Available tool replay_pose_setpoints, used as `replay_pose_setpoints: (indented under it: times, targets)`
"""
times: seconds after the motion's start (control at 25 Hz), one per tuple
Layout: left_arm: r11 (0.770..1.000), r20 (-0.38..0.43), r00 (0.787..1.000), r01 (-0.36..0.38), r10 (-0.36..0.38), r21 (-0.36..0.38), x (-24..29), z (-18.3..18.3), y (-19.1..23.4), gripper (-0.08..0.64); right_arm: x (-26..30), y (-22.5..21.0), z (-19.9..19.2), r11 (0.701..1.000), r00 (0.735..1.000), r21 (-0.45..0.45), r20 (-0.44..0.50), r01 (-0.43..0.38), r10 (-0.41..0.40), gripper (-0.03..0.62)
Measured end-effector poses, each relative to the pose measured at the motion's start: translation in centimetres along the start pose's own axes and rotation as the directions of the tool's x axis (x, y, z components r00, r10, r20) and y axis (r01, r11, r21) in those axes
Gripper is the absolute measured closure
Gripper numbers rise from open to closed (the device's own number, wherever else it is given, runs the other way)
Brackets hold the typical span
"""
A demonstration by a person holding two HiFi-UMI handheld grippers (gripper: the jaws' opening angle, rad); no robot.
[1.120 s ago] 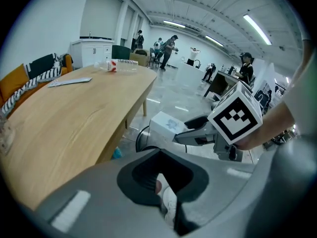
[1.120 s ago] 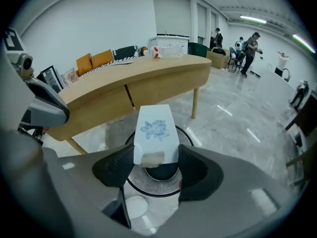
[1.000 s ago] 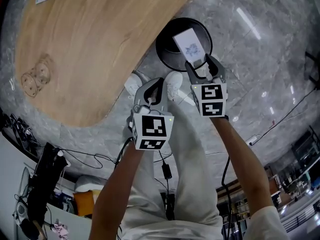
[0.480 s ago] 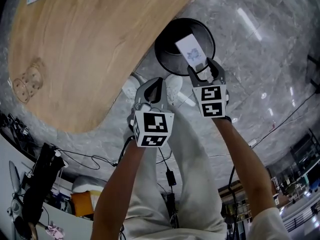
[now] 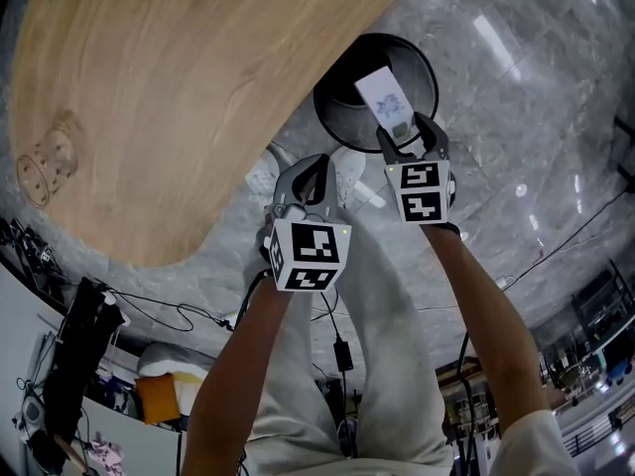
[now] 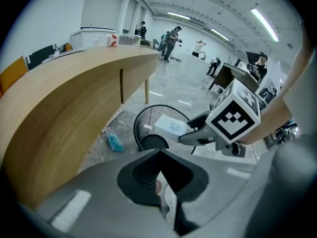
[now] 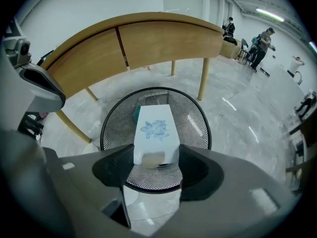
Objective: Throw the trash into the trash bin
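A white box [image 7: 155,132] with a blue flower printed on it is held at the mouth of the black mesh bin [image 7: 194,114]. Its near end is clamped between the jaws of the right gripper [image 7: 156,163], which are spread to the box's width and pressed on its two sides. In the head view this group is found right of centre, near the top of the frame, and whether the box touches the mesh cannot be told.

The left gripper [image 5: 301,178] is seen just left of the right one and slightly lower in the frame. Its jaws are drawn almost together on a thin scrap of white paper [image 6: 169,206] – little of the scrap is shown.

Below the grippers a pair of white shoes [image 5: 347,167] is seen on the grey stone floor [image 5: 516,117], on which the bin stands beside the curved edge of a wooden table [image 5: 179,97] – the table fills the upper left of the head view. A small blue wrapper [image 6: 114,142] lies on the floor under the table's edge.
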State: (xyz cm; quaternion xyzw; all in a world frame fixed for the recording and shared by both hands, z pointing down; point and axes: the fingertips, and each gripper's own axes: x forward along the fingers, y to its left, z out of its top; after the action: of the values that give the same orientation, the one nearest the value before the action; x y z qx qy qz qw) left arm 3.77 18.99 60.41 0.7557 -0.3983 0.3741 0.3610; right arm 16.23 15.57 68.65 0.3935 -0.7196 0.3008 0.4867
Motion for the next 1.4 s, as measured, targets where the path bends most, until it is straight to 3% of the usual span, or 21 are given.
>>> replay_pose_setpoints:
  times: [0.56,0.8,0.96,1.16,1.4]
  targets:
    - [1.000,0.002,1.000,0.013,-0.013,0.000,-0.6,1.4,0.1,0.560,-0.6,-0.2,1.3,1.000,1.000,-0.025,-0.005,0.002,-0.002,0.304]
    - [0.998,0.022,0.999,0.043,-0.044,0.034,-2.7,3.7,-1.4,0.560,-3.8,-0.1,4.4,0.999,0.997,-0.029,0.072,0.034,-0.032,0.368]
    - [0.998,0.048,0.998,0.045,-0.047,0.038,-4.9,5.7,-2.2,0.560,-6.7,0.0,6.7,0.999,0.992,-0.030,0.125,0.039,-0.035,0.365]
    - [0.999,0.113,0.993,0.044,-0.042,-0.012,-8.1,8.9,-1.8,0.560,-10.8,0.3,10.9,1.000,0.975,-0.014,0.220,0.026,-0.022,0.360]
    - [0.999,0.160,0.987,0.021,-0.016,-0.030,-11.5,11.6,-1.5,0.560,-14.4,0.5,14.7,0.998,0.958,-0.064,0.288,0.026,-0.007,0.362]
